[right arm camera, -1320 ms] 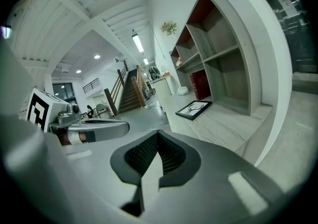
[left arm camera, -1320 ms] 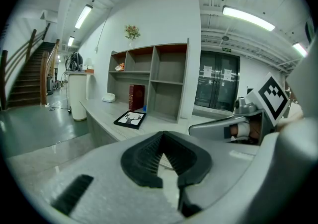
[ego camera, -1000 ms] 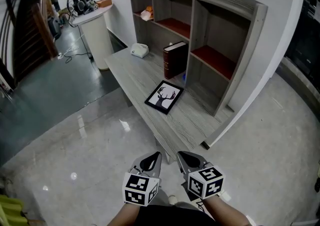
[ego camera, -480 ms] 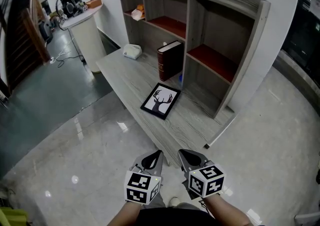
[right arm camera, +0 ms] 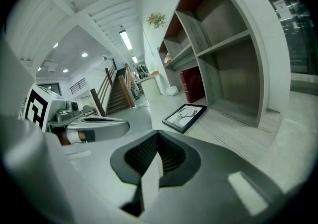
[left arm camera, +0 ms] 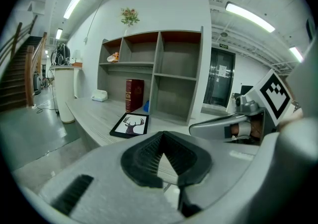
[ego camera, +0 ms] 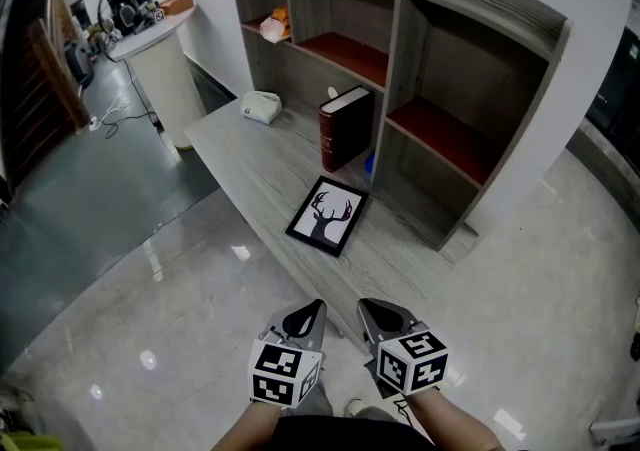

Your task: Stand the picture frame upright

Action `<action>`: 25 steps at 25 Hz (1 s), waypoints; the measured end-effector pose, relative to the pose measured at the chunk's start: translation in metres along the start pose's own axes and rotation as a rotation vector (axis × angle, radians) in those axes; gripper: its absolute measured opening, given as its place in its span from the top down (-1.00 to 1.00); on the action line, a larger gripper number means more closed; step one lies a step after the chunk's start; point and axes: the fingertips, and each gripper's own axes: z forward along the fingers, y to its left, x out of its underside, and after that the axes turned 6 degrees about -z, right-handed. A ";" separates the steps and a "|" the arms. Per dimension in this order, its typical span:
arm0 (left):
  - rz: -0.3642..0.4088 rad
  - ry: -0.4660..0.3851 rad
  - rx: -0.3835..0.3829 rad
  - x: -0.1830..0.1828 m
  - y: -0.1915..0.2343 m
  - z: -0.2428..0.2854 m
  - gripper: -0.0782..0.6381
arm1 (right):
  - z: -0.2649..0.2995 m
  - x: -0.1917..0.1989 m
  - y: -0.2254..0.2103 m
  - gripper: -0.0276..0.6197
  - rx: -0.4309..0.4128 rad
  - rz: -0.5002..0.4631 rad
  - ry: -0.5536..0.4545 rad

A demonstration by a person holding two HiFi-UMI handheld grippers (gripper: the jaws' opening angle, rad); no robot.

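Picture frame [ego camera: 328, 216]: it is lying flat, face up, on the desk [ego camera: 250, 154], well ahead of both your grippers and just in front of the upright book [ego camera: 344, 127].
Left gripper [ego camera: 310, 314]: you are holding it short of the desk's near edge, with the jaws closed together and nothing between them.
Right gripper [ego camera: 368, 313]: it is hanging just beside the left one, jaws likewise pressed together and empty.
Step in hand: by my judgement you are standing at the reach-in stage; neither gripper is touching the frame yet.
Next move: you will be needing to part one gripper's jaws, bring it forward to the frame's near edge, pinch the rim and tip it up. The book or the shelf unit [ego camera: 470, 49] beyond the frame is offering something to lean it against.
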 end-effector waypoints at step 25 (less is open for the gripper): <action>0.069 0.086 0.161 -0.033 0.087 0.053 0.79 | 0.095 -0.029 -0.017 0.91 0.176 0.076 0.014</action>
